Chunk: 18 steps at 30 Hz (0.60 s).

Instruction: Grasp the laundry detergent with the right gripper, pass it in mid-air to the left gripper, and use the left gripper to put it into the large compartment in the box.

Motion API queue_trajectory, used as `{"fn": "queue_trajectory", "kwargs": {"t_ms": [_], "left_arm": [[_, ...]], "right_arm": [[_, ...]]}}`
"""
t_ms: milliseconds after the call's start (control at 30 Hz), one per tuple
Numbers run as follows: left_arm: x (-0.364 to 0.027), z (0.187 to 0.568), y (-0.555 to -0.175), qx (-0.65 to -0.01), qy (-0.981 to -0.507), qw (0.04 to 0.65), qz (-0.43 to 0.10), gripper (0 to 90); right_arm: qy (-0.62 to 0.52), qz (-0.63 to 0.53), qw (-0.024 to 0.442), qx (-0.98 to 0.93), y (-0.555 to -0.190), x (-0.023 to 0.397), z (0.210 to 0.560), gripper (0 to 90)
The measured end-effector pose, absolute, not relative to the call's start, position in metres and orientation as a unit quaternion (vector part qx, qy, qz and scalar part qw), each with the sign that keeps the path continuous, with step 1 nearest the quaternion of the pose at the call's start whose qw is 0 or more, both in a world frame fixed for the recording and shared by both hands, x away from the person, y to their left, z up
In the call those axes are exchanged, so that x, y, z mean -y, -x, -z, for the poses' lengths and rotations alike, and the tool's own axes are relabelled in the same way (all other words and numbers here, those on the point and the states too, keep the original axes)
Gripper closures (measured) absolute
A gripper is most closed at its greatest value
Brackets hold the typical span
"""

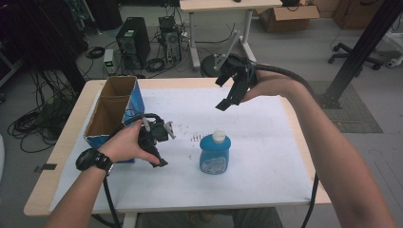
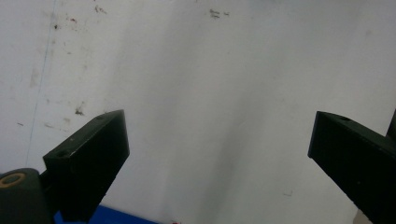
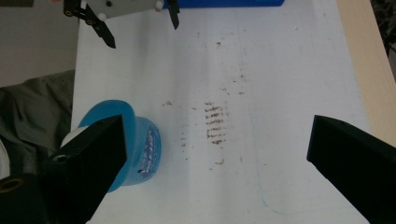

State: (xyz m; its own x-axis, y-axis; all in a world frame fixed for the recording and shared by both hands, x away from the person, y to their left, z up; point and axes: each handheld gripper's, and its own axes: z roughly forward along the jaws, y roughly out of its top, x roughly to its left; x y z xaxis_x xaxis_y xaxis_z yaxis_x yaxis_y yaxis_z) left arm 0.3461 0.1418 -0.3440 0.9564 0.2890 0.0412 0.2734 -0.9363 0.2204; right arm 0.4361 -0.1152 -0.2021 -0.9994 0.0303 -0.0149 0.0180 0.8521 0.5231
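A blue bottle point(image 1: 215, 153) with a white cap stands upright on the white sheet point(image 1: 266, 142), near the table's front middle. My left gripper point(image 1: 164, 145) is low over the sheet to the bottle's left, a hand's width from it. Its jaws are open point(image 2: 217, 126) with bare sheet between them. My right gripper point(image 1: 221, 94) is raised above the far middle of the table and tilted down toward the bottle. It is open point(image 3: 219, 126) and empty. In the right gripper view the bottle point(image 3: 140, 144) lies past the left jaw, and the left gripper point(image 3: 121, 14) is at the top edge.
An open blue cardboard box point(image 1: 114, 109) stands at the table's left, just behind my left hand. Brown smudges point(image 3: 215, 123) mark the sheet beside the bottle. Beyond the table's far edge are computer towers point(image 1: 133, 42), cables and another desk.
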Motion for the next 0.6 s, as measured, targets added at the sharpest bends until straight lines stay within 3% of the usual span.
{"fn": "queue_trajectory", "kwargs": {"t_ms": [600], "left_arm": [[-0.138,0.337,-0.338,-0.143,-0.983,0.110,-0.040,5.6]], "right_arm": [[-0.031,-0.397,0.024,-0.917,-0.408,0.188,0.198,2.7]]}}
